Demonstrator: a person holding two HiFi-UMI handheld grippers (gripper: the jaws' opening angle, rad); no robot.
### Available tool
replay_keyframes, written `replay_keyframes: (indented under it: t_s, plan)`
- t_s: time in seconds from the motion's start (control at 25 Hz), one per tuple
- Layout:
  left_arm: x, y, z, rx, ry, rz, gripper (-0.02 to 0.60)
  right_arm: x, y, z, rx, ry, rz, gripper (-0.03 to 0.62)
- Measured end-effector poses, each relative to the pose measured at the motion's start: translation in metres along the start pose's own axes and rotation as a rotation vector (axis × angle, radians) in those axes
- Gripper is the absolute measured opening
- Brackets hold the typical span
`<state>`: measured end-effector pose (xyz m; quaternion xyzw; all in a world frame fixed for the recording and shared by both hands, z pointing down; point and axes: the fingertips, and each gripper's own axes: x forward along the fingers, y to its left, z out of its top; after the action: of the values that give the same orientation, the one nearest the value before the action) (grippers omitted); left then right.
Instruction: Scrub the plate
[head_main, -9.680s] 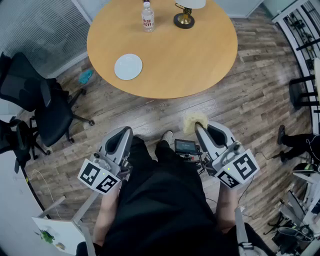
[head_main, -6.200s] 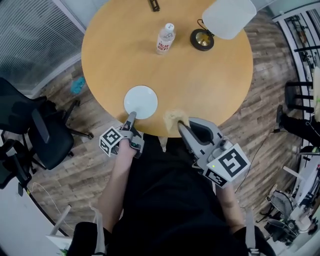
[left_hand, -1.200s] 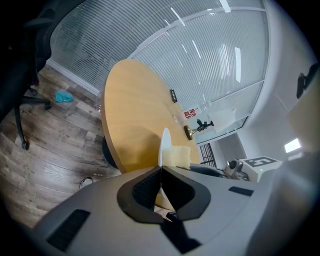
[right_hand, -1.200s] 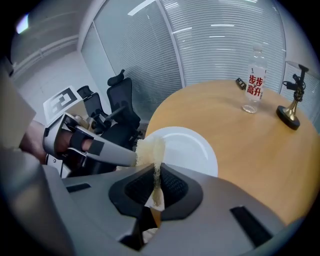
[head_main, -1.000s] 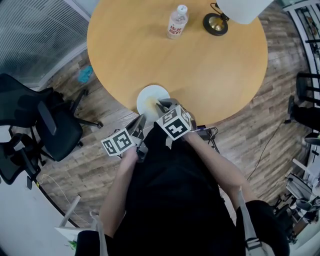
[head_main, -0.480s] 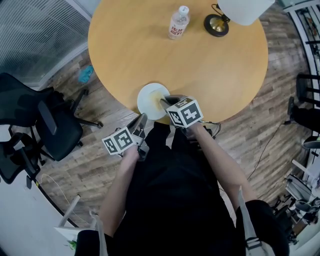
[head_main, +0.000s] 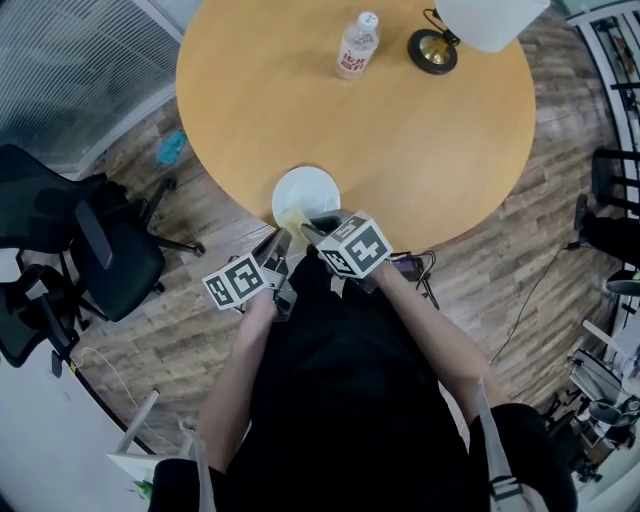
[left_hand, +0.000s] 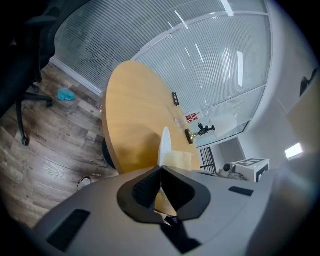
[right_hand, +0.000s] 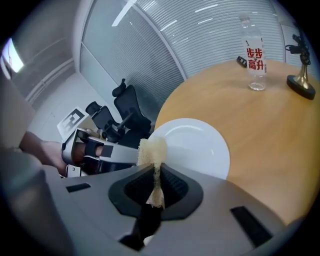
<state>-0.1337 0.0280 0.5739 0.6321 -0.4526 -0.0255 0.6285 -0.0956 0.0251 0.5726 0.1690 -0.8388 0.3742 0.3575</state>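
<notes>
A wooden plank floor (head_main: 520, 250) lies under everything. On it stands a round wooden tabletop (head_main: 400, 130), which fills the far part of the head view. At the left of it, on the floor, stands a black office chair (head_main: 95, 250), and between the chair and the tabletop lies a small blue-green object (head_main: 172, 148).

At the far right of the tabletop stands a table lamp (head_main: 490, 18) with a white shade and a dark round base. Just left of the lamp stands a clear water bottle (head_main: 355, 48) with a red label.

The white plate (head_main: 310, 188) lies at the near edge of the tabletop, directly in front of the person, well apart from the bottle and the lamp.

The left claw (head_main: 283, 238) comes from the near left, and its jaws are closed on the near rim of the plate (left_hand: 164, 142), which shows edge-on in the left gripper view.

The right claw (head_main: 305, 228) is just right of the left one, and its jaws are pressed together on a yellow sponge (right_hand: 153, 149). The sponge (head_main: 293, 220) stands out from the jaw tips and touches the near left part of the plate (right_hand: 195, 142), beside the left claw.
</notes>
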Motion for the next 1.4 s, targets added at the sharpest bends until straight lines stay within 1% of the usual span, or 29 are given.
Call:
replay_keyframes:
  t_s: [0.08,0.16,0.24,0.32,0.4,0.52,0.68,0.84,0.96,1.04,1.12,1.24,1.32,1.4]
  plan:
    - [-0.001,0.002,0.0,-0.007,-0.003,0.006,0.018,0.002,-0.005,-0.009,-0.014,0.033,-0.042,0.029]
    - [-0.002,0.003,0.0,-0.003,-0.003,0.009,0.018,-0.001,-0.017,-0.017,-0.056,0.072,-0.095,0.029]
    - [-0.002,0.003,-0.001,0.007,0.001,0.009,0.018,-0.007,-0.038,-0.023,-0.098,0.102,-0.16,0.029]
    - [-0.002,0.004,-0.002,0.01,0.006,0.007,0.018,-0.012,-0.06,-0.022,-0.133,0.108,-0.217,0.029]
    - [-0.002,0.003,-0.002,0.015,0.011,0.006,0.018,-0.015,-0.074,-0.011,-0.181,0.099,-0.25,0.031]
    - [-0.002,0.004,-0.004,0.024,0.022,0.016,0.018,-0.023,-0.087,0.012,-0.28,0.091,-0.314,0.029]
    - [-0.003,0.006,-0.005,0.025,0.031,0.021,0.018,-0.025,-0.098,0.041,-0.346,0.039,-0.363,0.029]
    - [-0.002,0.005,-0.003,0.018,0.027,0.016,0.018,-0.021,-0.099,0.047,-0.422,0.046,-0.403,0.03]
    - [-0.002,0.005,0.0,0.013,0.013,0.008,0.019,-0.016,-0.087,0.032,-0.433,0.082,-0.383,0.029]
    - [-0.002,0.005,0.001,0.011,0.008,0.007,0.018,-0.015,-0.075,0.017,-0.419,0.105,-0.358,0.029]
    - [-0.002,0.005,0.002,0.009,0.008,0.008,0.018,-0.014,-0.058,0.004,-0.376,0.106,-0.312,0.029]
    - [0.0,0.005,0.003,0.016,0.009,0.011,0.018,-0.007,-0.025,-0.008,-0.301,0.082,-0.212,0.031]
    - [0.0,0.006,0.005,0.018,0.004,0.015,0.018,-0.003,-0.009,-0.009,-0.261,0.065,-0.175,0.029]
    - [-0.001,0.007,0.007,0.008,-0.004,0.018,0.018,-0.002,-0.003,-0.008,-0.214,0.053,-0.15,0.029]
